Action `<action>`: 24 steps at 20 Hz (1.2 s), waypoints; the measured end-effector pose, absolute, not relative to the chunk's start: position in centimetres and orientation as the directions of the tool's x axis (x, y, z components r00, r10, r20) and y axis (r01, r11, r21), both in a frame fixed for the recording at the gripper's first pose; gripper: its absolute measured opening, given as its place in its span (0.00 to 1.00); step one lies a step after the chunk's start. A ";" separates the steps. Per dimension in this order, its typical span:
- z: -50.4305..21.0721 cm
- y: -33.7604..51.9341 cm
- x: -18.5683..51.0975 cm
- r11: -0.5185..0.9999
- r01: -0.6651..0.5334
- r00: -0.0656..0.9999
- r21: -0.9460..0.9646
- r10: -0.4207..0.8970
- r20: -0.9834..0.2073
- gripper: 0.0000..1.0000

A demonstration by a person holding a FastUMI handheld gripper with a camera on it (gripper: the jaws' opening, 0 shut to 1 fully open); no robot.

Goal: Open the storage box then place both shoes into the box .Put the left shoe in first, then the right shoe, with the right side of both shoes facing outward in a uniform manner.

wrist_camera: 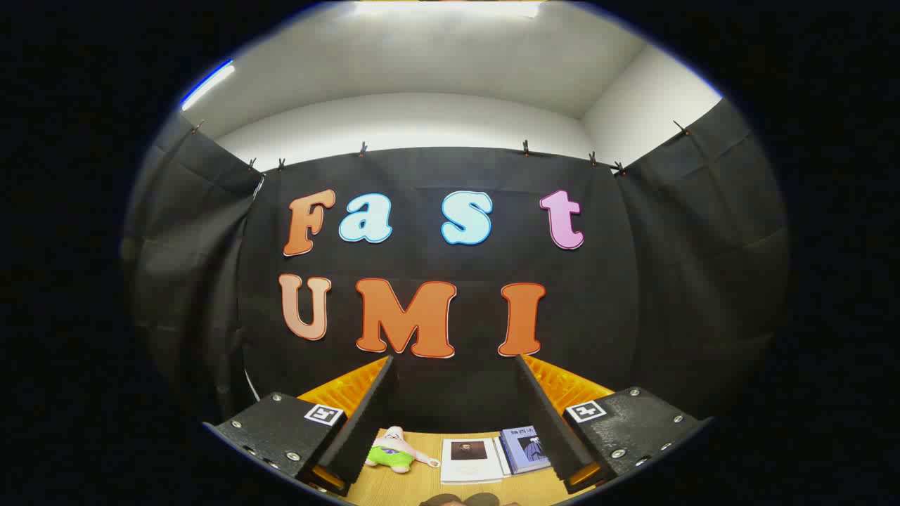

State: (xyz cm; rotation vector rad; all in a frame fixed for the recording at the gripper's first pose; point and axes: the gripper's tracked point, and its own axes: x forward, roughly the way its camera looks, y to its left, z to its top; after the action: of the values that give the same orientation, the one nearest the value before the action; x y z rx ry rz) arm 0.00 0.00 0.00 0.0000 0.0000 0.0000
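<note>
Facing the booth's black cloth wall (450, 316), the gripper (453, 365) is held high with its fingers (369, 414) spread wide and nothing between them. Beyond them, a wooden table (422, 488) is seen carrying a plush toy (394, 453), a white booklet (470, 460) and a blue book (526, 448). White ceiling (422, 63) is seen above.

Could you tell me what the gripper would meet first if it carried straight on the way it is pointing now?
Probably the black cloth wall of the booth. The open gripper points at it above the table, with nothing between; depth is unclear.
</note>
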 end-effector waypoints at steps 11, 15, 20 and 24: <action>-1.0 -2.0 0.2 1.000 0.016 1.000 0.018 -0.016 -0.022 0.99; -1.3 -2.1 0.5 1.000 0.012 0.999 0.023 -0.011 -0.040 0.99; -1.5 -1.9 0.3 1.000 0.018 0.999 0.009 -0.018 -0.049 0.99; -2.4 -0.2 0.1 0.999 -0.033 0.996 0.019 0.035 -0.078 0.99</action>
State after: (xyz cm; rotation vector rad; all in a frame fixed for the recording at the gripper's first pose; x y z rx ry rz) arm 0.15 -0.15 -2.42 0.0181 0.0784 0.0342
